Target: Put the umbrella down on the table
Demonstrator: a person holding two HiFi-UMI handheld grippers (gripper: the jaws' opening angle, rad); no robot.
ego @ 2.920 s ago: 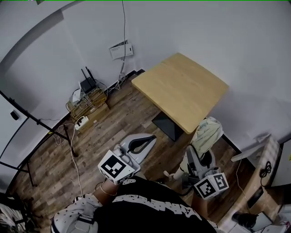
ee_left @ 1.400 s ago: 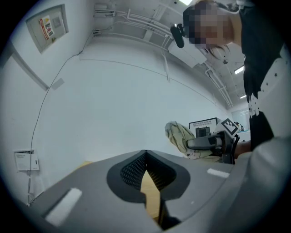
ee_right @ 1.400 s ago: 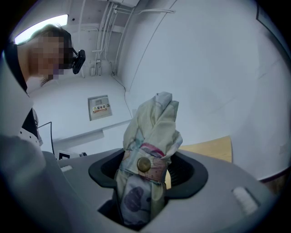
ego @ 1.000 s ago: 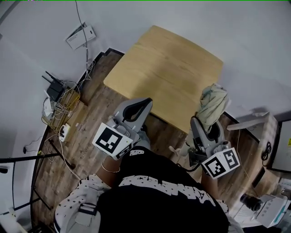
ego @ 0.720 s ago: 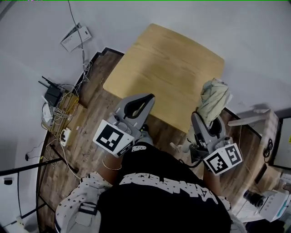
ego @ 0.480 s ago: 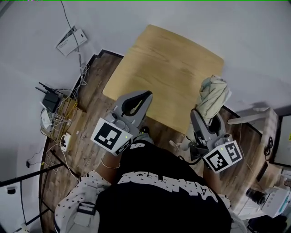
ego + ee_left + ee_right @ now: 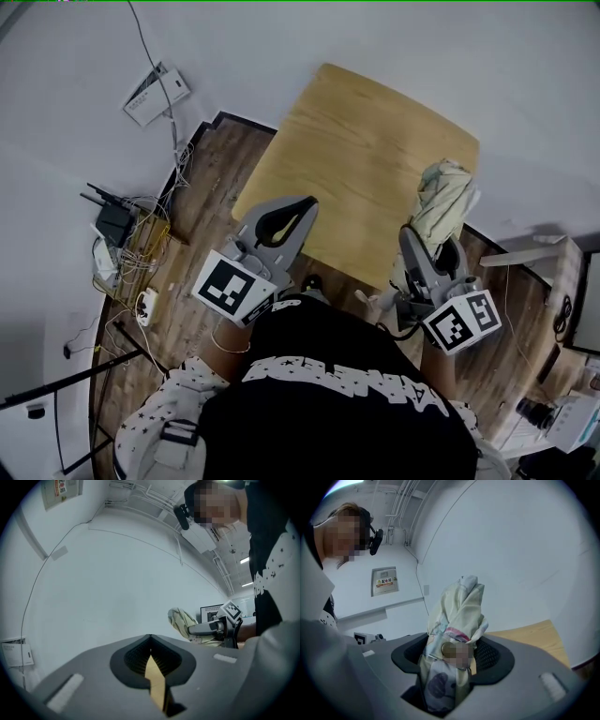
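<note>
Table [image 7: 375, 159]: light wood top with rounded corners, taken as the landmark; only the head view showed it whole.
Umbrella [image 7: 443, 202]: folded, pale yellow-green fabric, held at the table's right edge near its front corner. Whether it touched the top could not be told.
Right gripper [image 7: 424, 236]: just off the table's right front corner, jaws closed on the umbrella's lower part.
Right gripper view: the umbrella [image 7: 457, 616] rose upright from between the jaws of the right gripper [image 7: 450, 660], with a pink-edged strap and a round snap at the level of the jaw opening. A strip of table [image 7: 534, 637] showed behind it.
Left gripper [image 7: 300, 208]: over the table's front edge, well apart from the umbrella.
Left gripper view: the jaws of the left gripper [image 7: 151, 641] met at the tips with nothing between them; only a thin slit of table wood showed through. Across the table, the umbrella [image 7: 183, 620] showed from the side.
Marker cubes: black-and-white square patterns on the left cube [image 7: 232, 289] and the right cube [image 7: 461, 322], seen best in the head view.
Writing: a wall sign [image 7: 385, 581] with a red band, seen only in the right gripper view, and a poster [image 7: 60, 489] with red print, seen only in the left gripper view; neither could be read.
Wall box [image 7: 157, 94]: white, on the wall left of the table.
</note>
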